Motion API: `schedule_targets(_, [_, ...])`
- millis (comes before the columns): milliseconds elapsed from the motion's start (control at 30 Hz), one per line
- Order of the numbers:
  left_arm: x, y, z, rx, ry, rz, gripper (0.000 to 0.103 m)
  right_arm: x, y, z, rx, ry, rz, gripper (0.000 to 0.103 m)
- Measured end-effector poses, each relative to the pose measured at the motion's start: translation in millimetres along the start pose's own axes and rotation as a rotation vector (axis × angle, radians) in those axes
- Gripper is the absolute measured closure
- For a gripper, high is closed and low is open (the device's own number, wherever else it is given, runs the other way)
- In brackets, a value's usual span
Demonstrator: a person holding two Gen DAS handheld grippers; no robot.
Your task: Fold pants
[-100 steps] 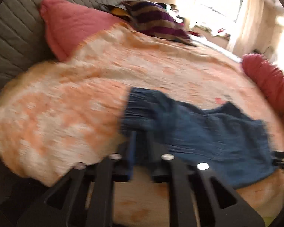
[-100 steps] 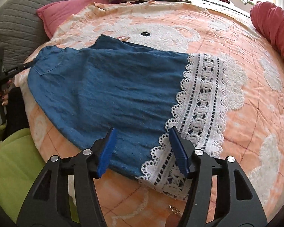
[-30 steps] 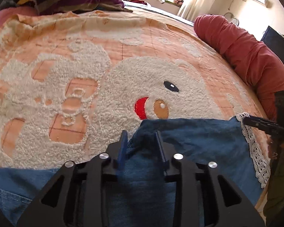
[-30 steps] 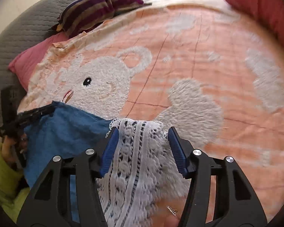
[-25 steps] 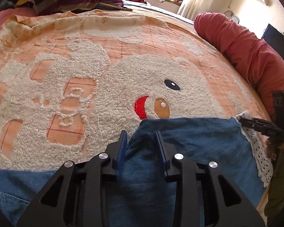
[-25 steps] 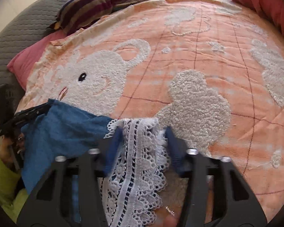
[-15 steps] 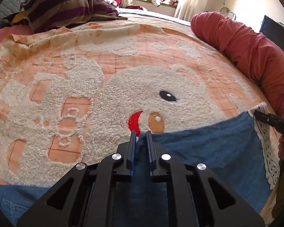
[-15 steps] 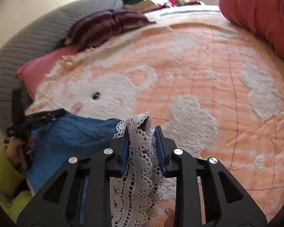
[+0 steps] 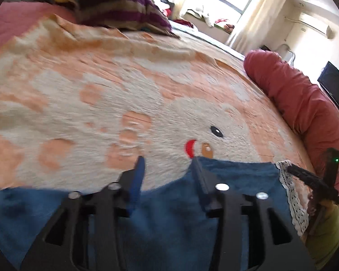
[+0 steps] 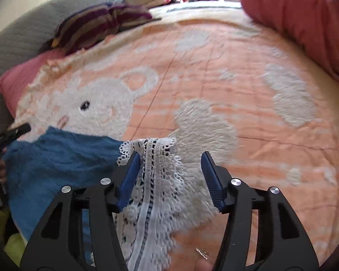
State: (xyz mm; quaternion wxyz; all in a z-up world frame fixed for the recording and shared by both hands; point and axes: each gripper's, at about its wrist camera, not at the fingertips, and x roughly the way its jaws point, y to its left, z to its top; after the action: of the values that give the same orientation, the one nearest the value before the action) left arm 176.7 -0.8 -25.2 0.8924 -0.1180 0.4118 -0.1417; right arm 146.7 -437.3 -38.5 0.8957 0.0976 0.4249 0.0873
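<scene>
Both grippers have just been opening, letting go of the fabric pinched half a second ago. Left gripper (image 9: 167,167) fingers apart over the blue pants (image 9: 232,194); right gripper (image 10: 169,164) fingers apart, lace hem (image 10: 156,180) loose between them. One pair of pants lies flat below the bunny face (image 9: 192,124) on the blanket. No readable writing.

The left gripper (image 9: 167,167) points down at a slant, its jaws just opened and standing apart with nothing pinched between them. The right gripper (image 10: 169,164) tilts down likewise, jaws also just spread, pads pressing on nothing. In the left wrist view the right gripper sits at about four o'clock, with a green sleeve (image 9: 325,234) below it
</scene>
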Motion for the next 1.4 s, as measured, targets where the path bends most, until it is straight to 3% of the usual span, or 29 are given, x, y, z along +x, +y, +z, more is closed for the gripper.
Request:
schedule_targets(200, [-48, 6, -26, -0.022, -0.009, -0.036, 0.043, -41, -8, -23, 0.035, -0.012, 0.026, 0.051])
schedule_targets(267, [-55, 2, -36, 0.015, -0.01, -0.019, 0.035, -52, -7, -33, 0.046, -0.007, 0.042, 0.051])
schedule_targets(400, [-55, -4, -58, 0.103, 0.013, 0.099, 0.033, -71, 0, -55, 0.06, 0.027, 0.112, 0.051])
schedule_targets(500, [-55, 3, -70, 0.084, 0.064, 0.099, 0.031, -77, 5, -71, 0.072, 0.059, 0.154, 0.051])
schedule_targets(567, [-56, 4, -77, 0.097, 0.073, 0.116, 0.02, -79, 8, -82, 0.079, 0.082, 0.16, 0.051])
schedule_targets(733, [-56, 3, -87, 0.142, 0.083, 0.194, 0.02, -74, 4, -97, 0.118, 0.115, 0.167, 0.051])
schedule_targets(900, [-52, 9, -94, 0.144, 0.111, 0.238, 0.02, -64, 16, -106, 0.077, 0.155, 0.162, 0.052])
schedule_targets(1067, [-48, 6, -97, 0.169, 0.123, 0.269, 0.02, -58, 36, -115, -0.012, 0.158, 0.088, 0.063])
schedule_targets(1200, [-50, 8, -96, 0.168, 0.123, 0.266, 0.02, -64, 39, -114, -0.037, 0.145, 0.086, 0.086])
schedule_targets(1400, [-53, 11, -96, 0.157, 0.121, 0.259, 0.02, -77, 43, -110, -0.095, 0.153, 0.016, 0.088])
